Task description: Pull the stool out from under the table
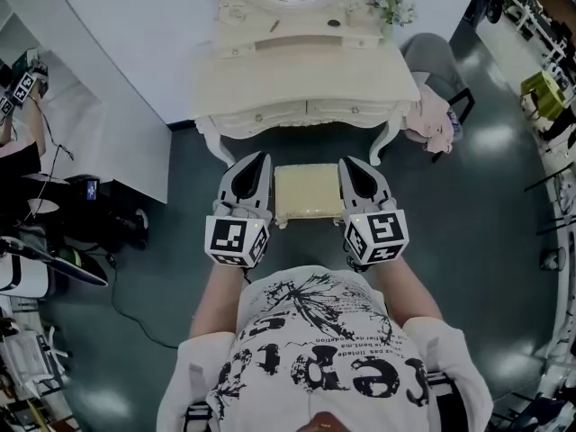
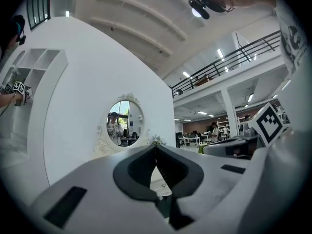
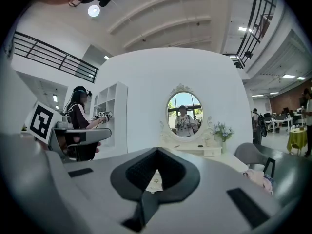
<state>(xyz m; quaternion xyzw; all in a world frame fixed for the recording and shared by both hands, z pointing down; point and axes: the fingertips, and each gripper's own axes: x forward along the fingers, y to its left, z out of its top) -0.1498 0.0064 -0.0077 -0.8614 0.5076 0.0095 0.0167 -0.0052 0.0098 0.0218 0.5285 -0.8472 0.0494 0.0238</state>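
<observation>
A cream stool [image 1: 309, 193] stands on the dark floor just in front of the cream dressing table [image 1: 306, 88], its far edge near the table's front. My left gripper [image 1: 262, 158] hovers over the stool's left side and my right gripper [image 1: 346, 163] over its right side, both pointing towards the table. Both are shut with nothing between the jaws. In the left gripper view the left gripper [image 2: 156, 147] has its tips together below the oval mirror [image 2: 125, 122]. The right gripper view shows the right gripper [image 3: 157, 150] likewise closed, facing the mirror [image 3: 184, 114].
A grey chair [image 1: 434, 61] draped with pink cloth [image 1: 432, 120] stands right of the table. A white partition wall [image 1: 117, 52] runs along the left. Another person [image 1: 20, 151] with grippers stands at far left among equipment and cables. Flowers [image 1: 393, 7] sit on the tabletop.
</observation>
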